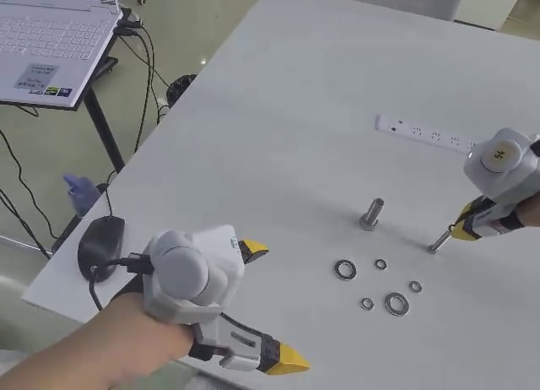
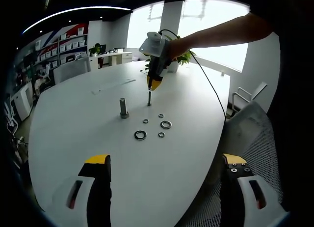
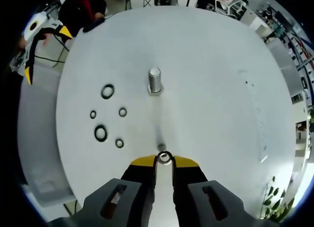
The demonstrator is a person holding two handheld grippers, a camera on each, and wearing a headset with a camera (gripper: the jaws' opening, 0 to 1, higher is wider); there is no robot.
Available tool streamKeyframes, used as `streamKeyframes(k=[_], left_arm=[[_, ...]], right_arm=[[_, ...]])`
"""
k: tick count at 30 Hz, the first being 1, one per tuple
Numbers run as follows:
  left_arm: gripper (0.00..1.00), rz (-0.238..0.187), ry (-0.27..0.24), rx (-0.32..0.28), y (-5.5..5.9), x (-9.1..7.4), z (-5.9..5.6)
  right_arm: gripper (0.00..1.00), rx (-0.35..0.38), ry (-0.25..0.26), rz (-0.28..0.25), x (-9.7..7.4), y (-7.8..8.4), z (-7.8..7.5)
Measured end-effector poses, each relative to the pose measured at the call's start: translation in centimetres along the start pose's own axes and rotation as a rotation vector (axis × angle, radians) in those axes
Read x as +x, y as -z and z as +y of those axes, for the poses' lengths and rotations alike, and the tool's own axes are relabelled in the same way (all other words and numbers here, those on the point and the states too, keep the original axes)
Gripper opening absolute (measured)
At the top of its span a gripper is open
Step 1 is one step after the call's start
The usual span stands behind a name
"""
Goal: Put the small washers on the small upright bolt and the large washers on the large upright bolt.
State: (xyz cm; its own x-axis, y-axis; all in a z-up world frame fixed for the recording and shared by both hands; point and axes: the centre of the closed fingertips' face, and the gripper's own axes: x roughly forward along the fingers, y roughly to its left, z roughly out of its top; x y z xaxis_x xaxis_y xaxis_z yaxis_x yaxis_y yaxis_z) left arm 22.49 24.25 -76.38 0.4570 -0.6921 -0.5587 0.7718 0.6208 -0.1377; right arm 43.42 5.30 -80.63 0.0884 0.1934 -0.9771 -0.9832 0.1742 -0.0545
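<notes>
Your right gripper [image 1: 460, 230] pinches the small bolt [image 1: 439, 241] at right; your left gripper [image 1: 272, 306] gapes wide at lower left; 5 washers [image 1: 344, 269] lie lower centre.

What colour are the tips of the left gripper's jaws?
Yellow, on the left gripper; clearest in the head view.

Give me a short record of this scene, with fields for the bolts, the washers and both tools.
large bolt: upright on the table, no washer on it
small bolt: gripped by the right tool, lower end at the table
large washers: two, lying loose
small washers: three, lying loose
left tool: open, holding nothing
</notes>
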Motion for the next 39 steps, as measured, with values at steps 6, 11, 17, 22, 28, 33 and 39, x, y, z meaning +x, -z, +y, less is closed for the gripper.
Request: streamKeyframes(k=[6,11,17,22,28,33,39], left_arm=[[0.92,0.006,0.003,-0.005,0.1,0.3,-0.1],[0.91,0.013,0.008,-0.005,0.3,0.4,-0.2],[0.9,0.019,0.009,-0.008,0.5,0.4,-0.2],[0.89,0.028,0.011,-0.009,0.8,0.4,-0.2],[0.87,0.033,0.012,-0.009,1.0,0.4,-0.2],[0.87,0.036,0.014,-0.012,1.1,0.4,-0.3],[0.86,0.043,0.01,-0.014,1.3,0.3,-0.2]], right_arm=[[0.12,-0.006,0.001,0.008,0.2,0.2,-0.1],[0.12,-0.002,-0.007,0.008,0.4,0.2,-0.1],[0.12,0.004,-0.009,0.002,0.5,0.1,-0.1],[0.12,0.005,-0.013,0.0,0.5,0.0,0.0],[0.12,0.005,-0.017,0.0,0.5,0.0,0.1],[0.12,0.0,-0.018,0.001,0.6,0.0,0.1],[0.12,-0.01,-0.018,0.015,1.2,0.4,0.3]])
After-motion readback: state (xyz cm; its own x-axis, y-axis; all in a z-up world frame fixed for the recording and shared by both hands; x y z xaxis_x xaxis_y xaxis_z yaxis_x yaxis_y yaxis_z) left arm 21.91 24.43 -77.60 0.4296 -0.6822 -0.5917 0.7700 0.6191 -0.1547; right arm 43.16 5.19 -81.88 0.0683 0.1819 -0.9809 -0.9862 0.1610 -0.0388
